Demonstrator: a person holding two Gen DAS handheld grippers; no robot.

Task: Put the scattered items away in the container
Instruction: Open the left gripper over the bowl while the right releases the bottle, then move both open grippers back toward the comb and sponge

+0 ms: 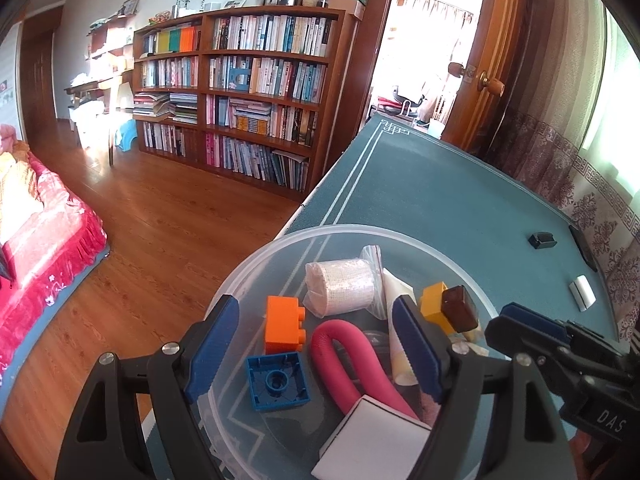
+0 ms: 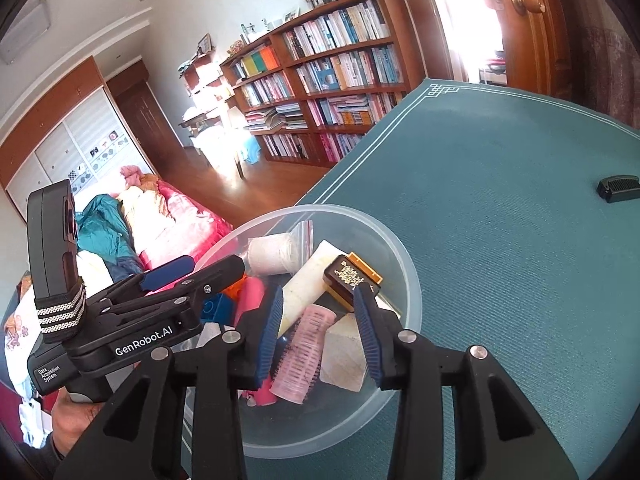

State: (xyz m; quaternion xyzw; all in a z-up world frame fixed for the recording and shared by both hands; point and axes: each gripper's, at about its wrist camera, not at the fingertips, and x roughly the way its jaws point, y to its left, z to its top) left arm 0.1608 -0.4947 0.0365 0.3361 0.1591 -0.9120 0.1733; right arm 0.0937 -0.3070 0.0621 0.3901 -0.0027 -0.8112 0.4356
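Over the clear plastic bowl (image 1: 472, 276) at the near corner of the green worktop (image 1: 440, 184), both tongs hang spread and empty. The left tongs (image 1: 316, 344) frame an orange brick (image 1: 282, 326), an upturned blue brick (image 1: 278, 380) and a bent pink foam roller (image 1: 340, 356). The right tongs (image 2: 320, 336) straddle a pink hair curler (image 2: 298, 354) and a pale stone block (image 2: 344, 354). Two items lie outside, well apart from both: a small black clip (image 1: 542, 240) and a white eraser-like piece (image 1: 583, 293) toward the worktop's far right edge. Both look light, stiff and smooth, so I judge a pinch across the short sides best. The clip may skid on the cloth.
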